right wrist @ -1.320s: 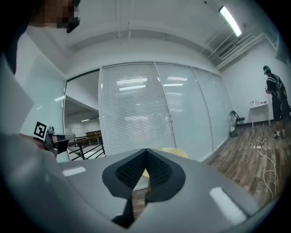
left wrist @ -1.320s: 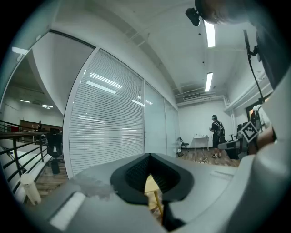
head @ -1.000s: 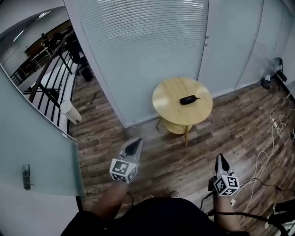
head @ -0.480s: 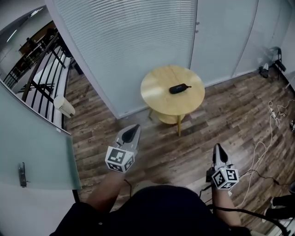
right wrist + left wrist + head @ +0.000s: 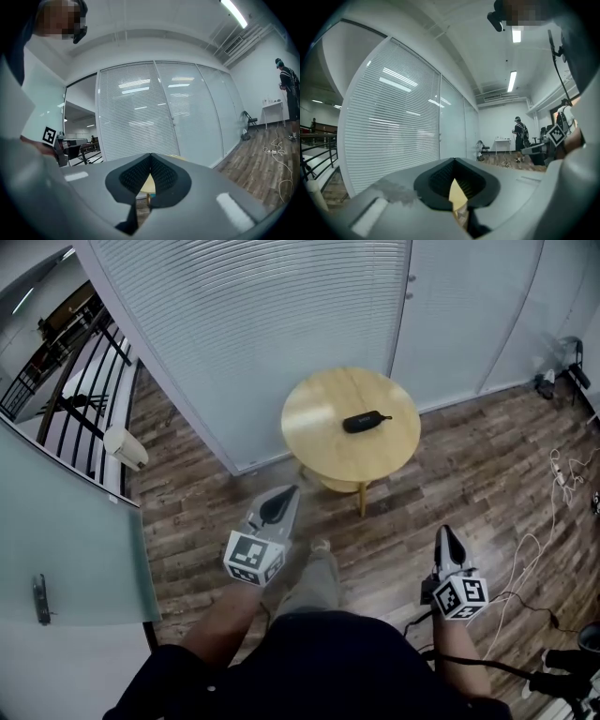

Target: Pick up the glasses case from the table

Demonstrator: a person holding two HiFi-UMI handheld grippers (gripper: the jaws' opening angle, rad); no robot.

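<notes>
While the dark glasses case (image 5: 364, 421) lies right of centre on the round wooden tabletop (image 5: 319, 423), both claws hang over the plank floor (image 5: 487, 474), well apart from it. The left claw (image 5: 289, 493) is pinched closed with nothing between its tips; the right claw (image 5: 444, 535) is likewise closed and empty. Behind the tabletop stands a glass wall with blinds (image 5: 262, 324).
</notes>
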